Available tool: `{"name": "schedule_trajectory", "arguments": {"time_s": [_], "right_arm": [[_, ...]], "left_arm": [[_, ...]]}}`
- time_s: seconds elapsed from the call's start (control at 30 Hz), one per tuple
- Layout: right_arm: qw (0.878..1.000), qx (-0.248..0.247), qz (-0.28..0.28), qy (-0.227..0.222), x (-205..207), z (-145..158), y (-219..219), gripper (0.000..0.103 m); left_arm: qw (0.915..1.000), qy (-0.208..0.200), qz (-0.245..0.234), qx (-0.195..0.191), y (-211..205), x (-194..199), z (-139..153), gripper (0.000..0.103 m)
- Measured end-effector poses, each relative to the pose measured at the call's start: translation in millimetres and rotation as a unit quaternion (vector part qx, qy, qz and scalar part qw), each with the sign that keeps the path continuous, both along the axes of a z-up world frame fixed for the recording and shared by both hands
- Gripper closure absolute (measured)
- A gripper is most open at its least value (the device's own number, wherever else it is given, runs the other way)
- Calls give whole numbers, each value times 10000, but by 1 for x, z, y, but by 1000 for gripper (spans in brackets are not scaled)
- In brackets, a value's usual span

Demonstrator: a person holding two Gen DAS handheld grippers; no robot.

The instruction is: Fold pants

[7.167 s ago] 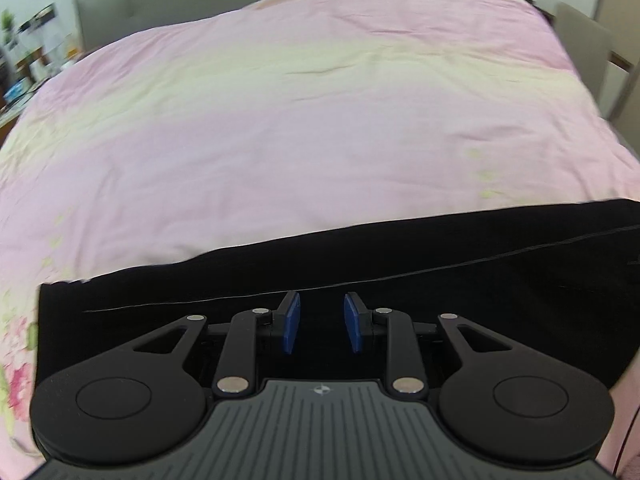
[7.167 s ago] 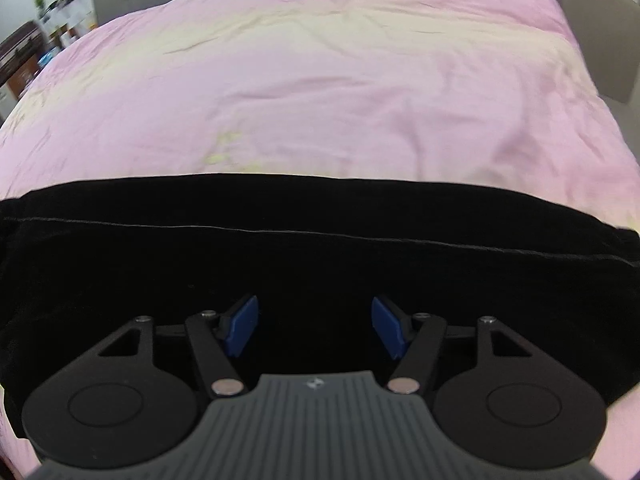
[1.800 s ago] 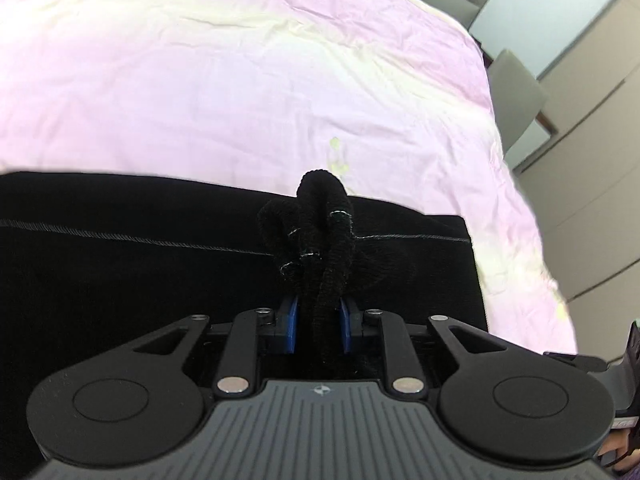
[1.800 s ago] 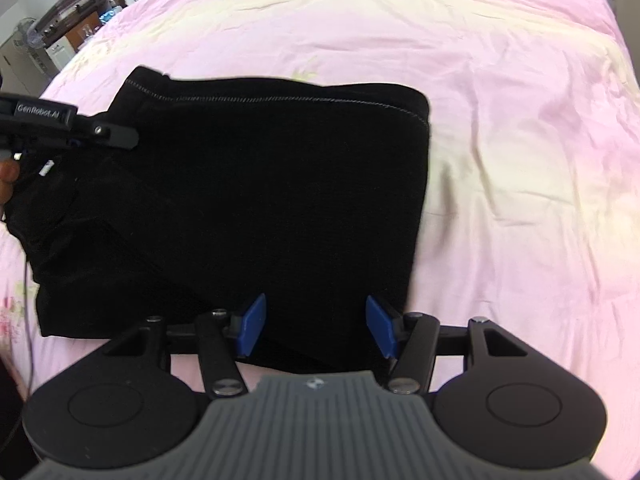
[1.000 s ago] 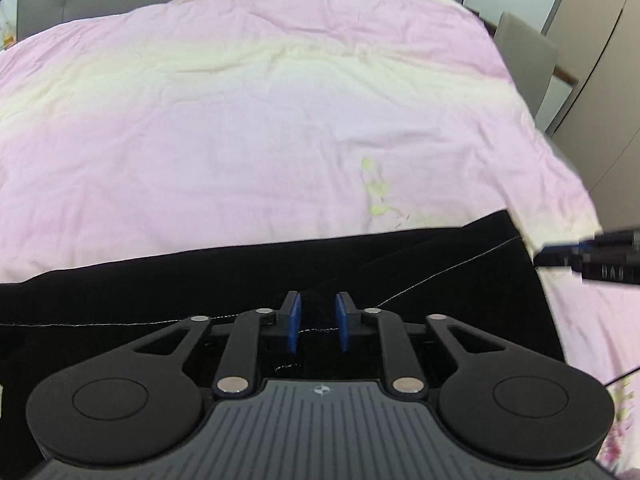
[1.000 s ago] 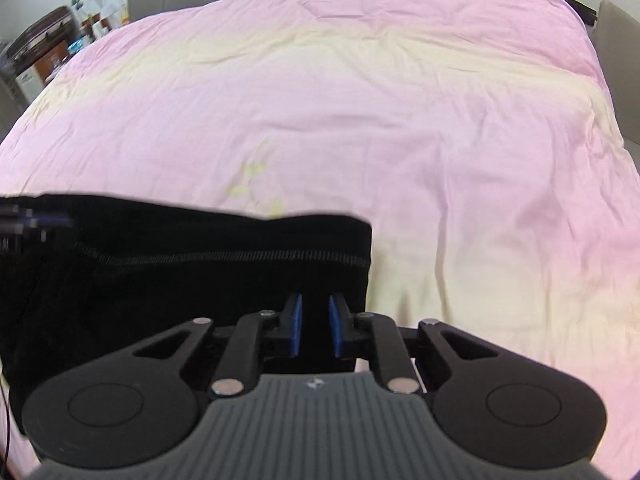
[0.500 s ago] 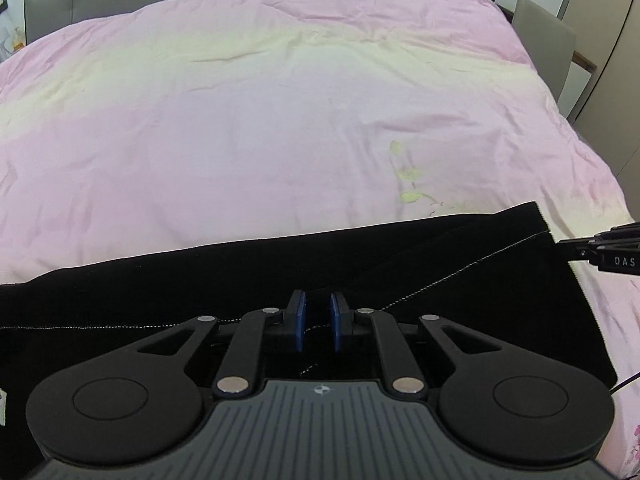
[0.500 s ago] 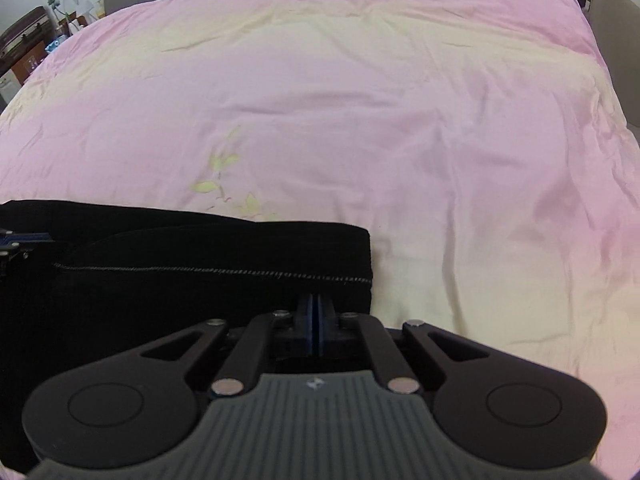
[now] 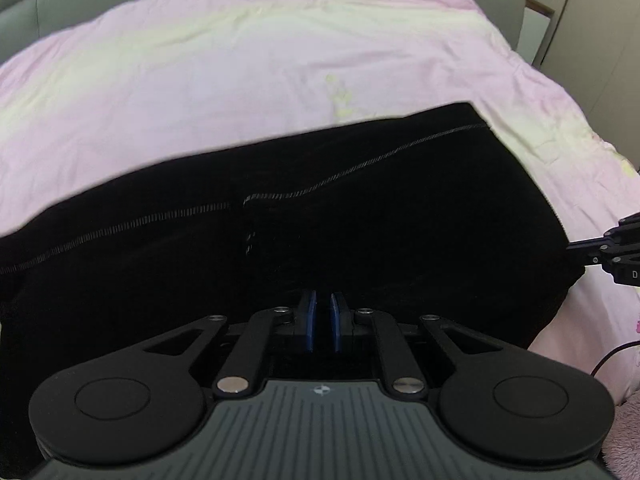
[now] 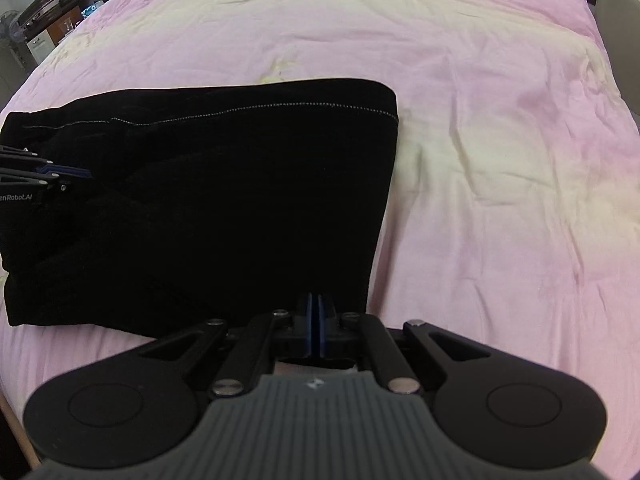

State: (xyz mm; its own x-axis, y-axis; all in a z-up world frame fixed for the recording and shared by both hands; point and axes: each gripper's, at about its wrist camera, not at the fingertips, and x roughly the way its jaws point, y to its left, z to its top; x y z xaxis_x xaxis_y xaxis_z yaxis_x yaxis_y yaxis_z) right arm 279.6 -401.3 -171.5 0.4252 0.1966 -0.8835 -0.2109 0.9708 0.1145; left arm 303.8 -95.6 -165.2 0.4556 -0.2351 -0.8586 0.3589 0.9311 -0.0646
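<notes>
The black pants (image 10: 208, 200) are lying folded compact near the bedspread's (image 10: 480, 160) near edge, apparently finished, with the right gripper (image 10: 315, 320) closing fully on nothing and the left gripper (image 9: 322, 320) staying barely parted, its hold undeterminable against the dark cloth.

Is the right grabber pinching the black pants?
Cannot tell. In the right wrist view the right gripper has its fingers pressed together at the near edge of the black pants, but no cloth shows plainly between them.
</notes>
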Motion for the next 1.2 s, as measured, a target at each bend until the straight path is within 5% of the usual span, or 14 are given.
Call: {"name": "schedule_trajectory", "arguments": {"time_s": [0.17,0.4,0.6,0.77,0.87,1.2], "right_arm": [[10000,-72,-24,3,-6,-24,5,103],[9999,-98,-138,29,-5,-7,7,103],[9993,-195,256,-207,-21,27,21,101],[9967,-245,717,-292,-30,44,52,101],[9948,-239,951,-286,-31,47,75,101],[9747,-776,2093,-147,3,47,172,98]], "left_arm": [[9999,58,67,51,0,-3,-13,90],[9997,-25,187,-184,11,-13,13,88],[9989,-149,365,-271,64,-41,56,70],[9920,-179,1178,-419,145,-57,81,61],[9792,-218,1915,-633,203,-66,88,56],[9099,94,3771,-1728,349,-101,56,34]]}}
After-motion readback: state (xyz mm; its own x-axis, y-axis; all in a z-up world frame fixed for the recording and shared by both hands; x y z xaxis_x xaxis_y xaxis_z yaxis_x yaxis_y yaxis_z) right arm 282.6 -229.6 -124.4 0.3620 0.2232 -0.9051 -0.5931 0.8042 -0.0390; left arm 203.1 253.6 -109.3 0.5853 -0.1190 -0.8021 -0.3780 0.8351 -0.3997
